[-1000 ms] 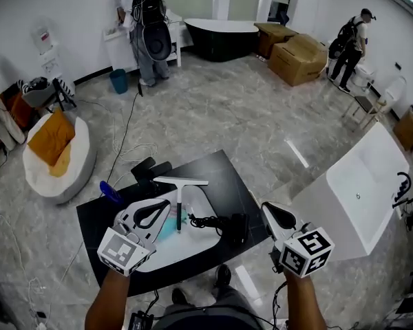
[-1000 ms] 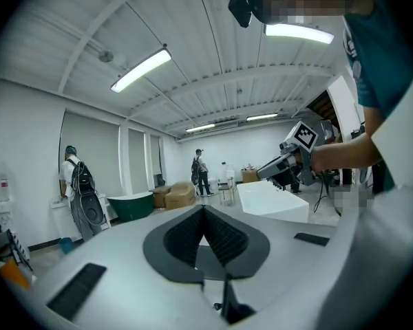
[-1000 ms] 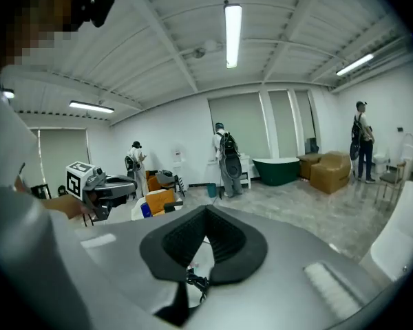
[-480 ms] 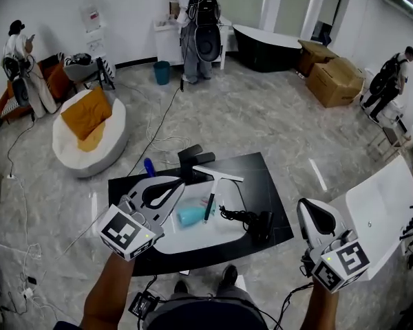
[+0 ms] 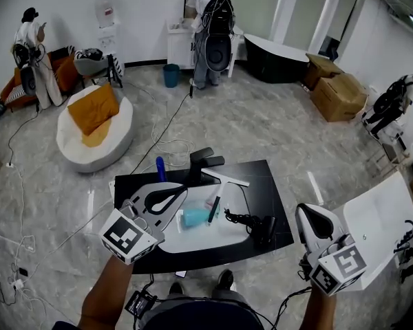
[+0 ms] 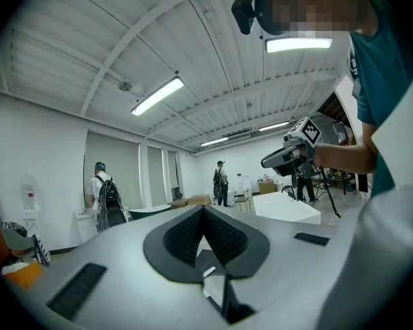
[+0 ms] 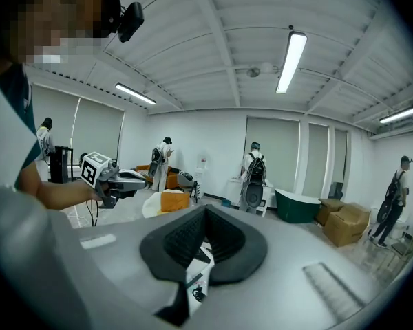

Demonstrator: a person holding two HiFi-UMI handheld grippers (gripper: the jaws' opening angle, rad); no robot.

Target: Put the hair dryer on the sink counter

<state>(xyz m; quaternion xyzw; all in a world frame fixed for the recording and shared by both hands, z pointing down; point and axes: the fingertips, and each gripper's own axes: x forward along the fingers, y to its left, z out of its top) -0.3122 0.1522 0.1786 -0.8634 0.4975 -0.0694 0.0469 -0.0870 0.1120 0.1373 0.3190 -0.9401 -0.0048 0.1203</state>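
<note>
The black hair dryer (image 5: pixel 265 229) lies at the right end of the white sink basin (image 5: pixel 193 243), and its cord (image 5: pixel 239 218) curls to its left. The basin is set in a black counter (image 5: pixel 265 184). My left gripper (image 5: pixel 184 188) hangs over the basin's left side, shut and holding nothing. To the right of the counter, off its edge, my right gripper (image 5: pixel 300 209) also looks shut and empty. In each gripper view the jaws meet at the tip, at left gripper (image 6: pixel 204 208) and right gripper (image 7: pixel 205 208). Neither gripper touches the dryer.
A squeegee (image 5: pixel 224 177), a teal cup (image 5: pixel 191 217), a blue bottle (image 5: pixel 160 167) and black items (image 5: pixel 206 158) lie on or near the counter. A white bathtub (image 5: pixel 372 212) stands at right. Cables (image 5: pixel 168 143), a beanbag (image 5: pixel 96 126), boxes (image 5: pixel 337 84) and several people fill the room.
Both grippers have lifted away from the sink. The right one has drifted right, off the counter's edge. The hair dryer has stayed where it lay.
</note>
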